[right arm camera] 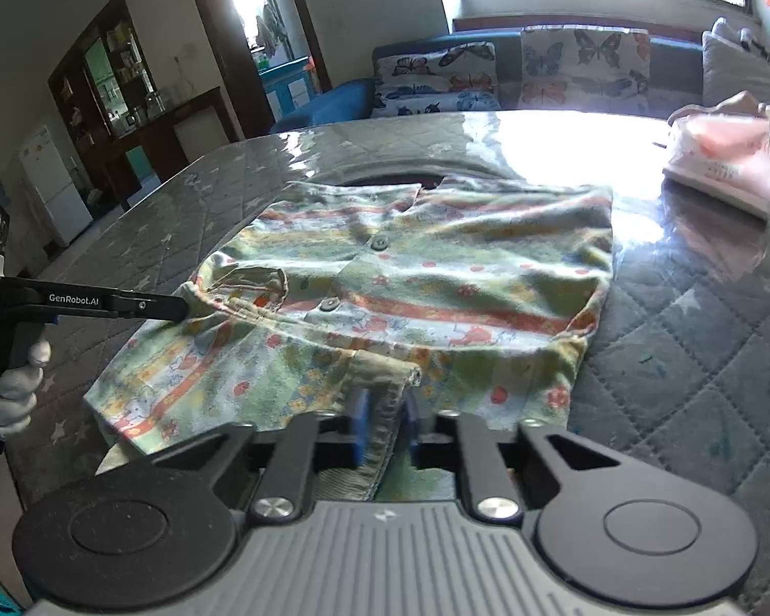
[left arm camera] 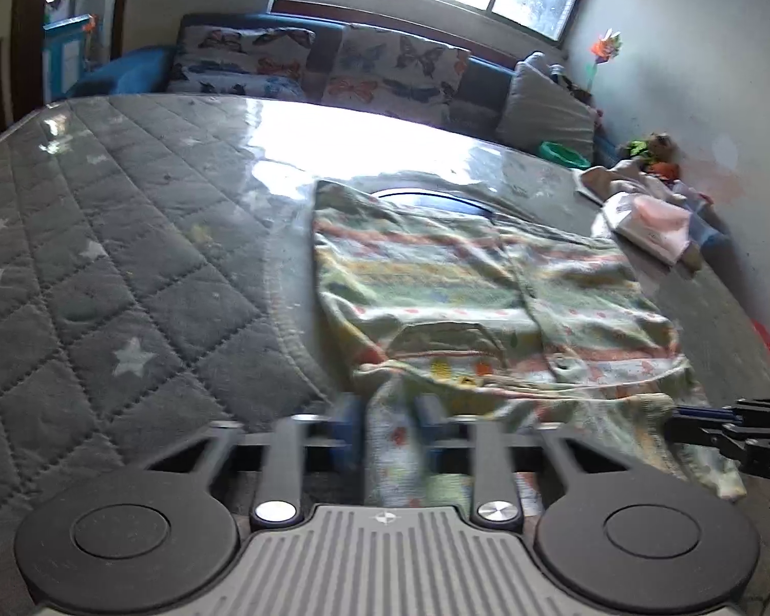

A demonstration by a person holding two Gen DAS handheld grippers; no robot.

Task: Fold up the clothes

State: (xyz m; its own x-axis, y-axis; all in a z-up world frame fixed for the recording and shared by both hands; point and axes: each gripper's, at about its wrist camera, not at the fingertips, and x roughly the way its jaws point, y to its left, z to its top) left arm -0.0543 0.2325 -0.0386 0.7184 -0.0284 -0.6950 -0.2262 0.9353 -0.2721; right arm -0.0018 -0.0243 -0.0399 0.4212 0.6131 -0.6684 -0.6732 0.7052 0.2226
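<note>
Shirt lies spread mid-table, its near hem pinched by both your closed left gripper and right gripper, so lift both evenly and carry the hem toward 12 o'clock, keeping the edge taut and level.

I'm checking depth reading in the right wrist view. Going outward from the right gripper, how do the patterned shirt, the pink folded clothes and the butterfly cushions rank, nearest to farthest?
1. Patterned shirt: clamped in the right gripper, spread straight ahead on the table.
2. Pink folded clothes: far right, near the table's back edge.
3. Butterfly cushions: beyond the table, under the window.
</note>
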